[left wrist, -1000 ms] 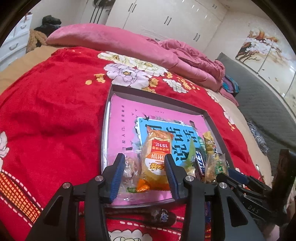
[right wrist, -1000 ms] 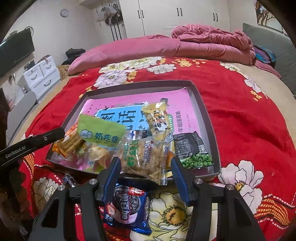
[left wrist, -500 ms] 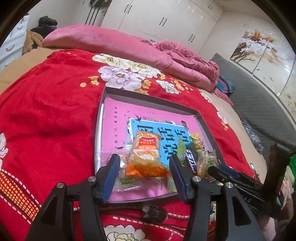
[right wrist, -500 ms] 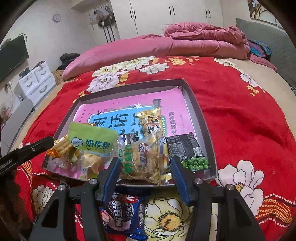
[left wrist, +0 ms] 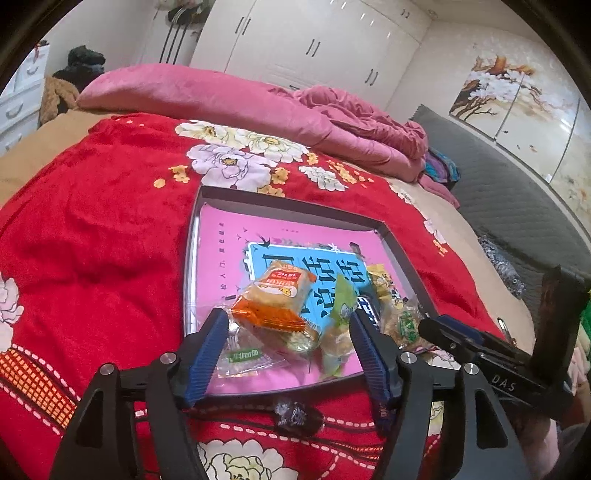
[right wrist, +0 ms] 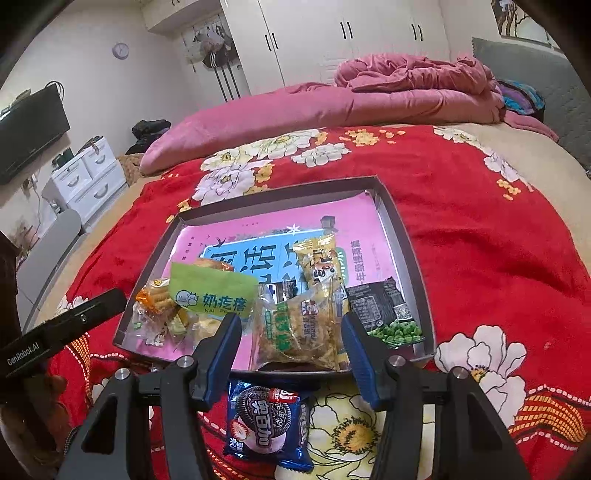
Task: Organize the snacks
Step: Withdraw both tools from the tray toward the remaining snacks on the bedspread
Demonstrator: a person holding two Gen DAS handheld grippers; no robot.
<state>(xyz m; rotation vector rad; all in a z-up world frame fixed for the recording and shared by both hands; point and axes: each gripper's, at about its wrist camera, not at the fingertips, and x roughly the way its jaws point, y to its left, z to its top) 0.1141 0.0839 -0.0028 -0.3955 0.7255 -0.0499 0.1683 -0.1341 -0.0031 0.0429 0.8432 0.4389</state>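
Note:
A grey tray with a pink lining lies on the red flowered blanket; it also shows in the right wrist view. Several snack packs lie in its near half: an orange cracker pack, a green pack, a clear noodle pack and a black pea pack. A blue Oreo pack lies on the blanket outside the tray, below my right gripper, which is open and empty. My left gripper is open and empty above the tray's near edge. A small dark wrapped sweet lies outside the tray.
A pink quilt and pillow lie at the far side of the bed. White wardrobes stand behind. A white drawer unit and a TV are at the left. A grey headboard runs along the right.
My left gripper has drawn back and risen a little, leaving the orange cracker pack lying in the tray. My right gripper has also pulled back slightly; more of the Oreo pack shows.

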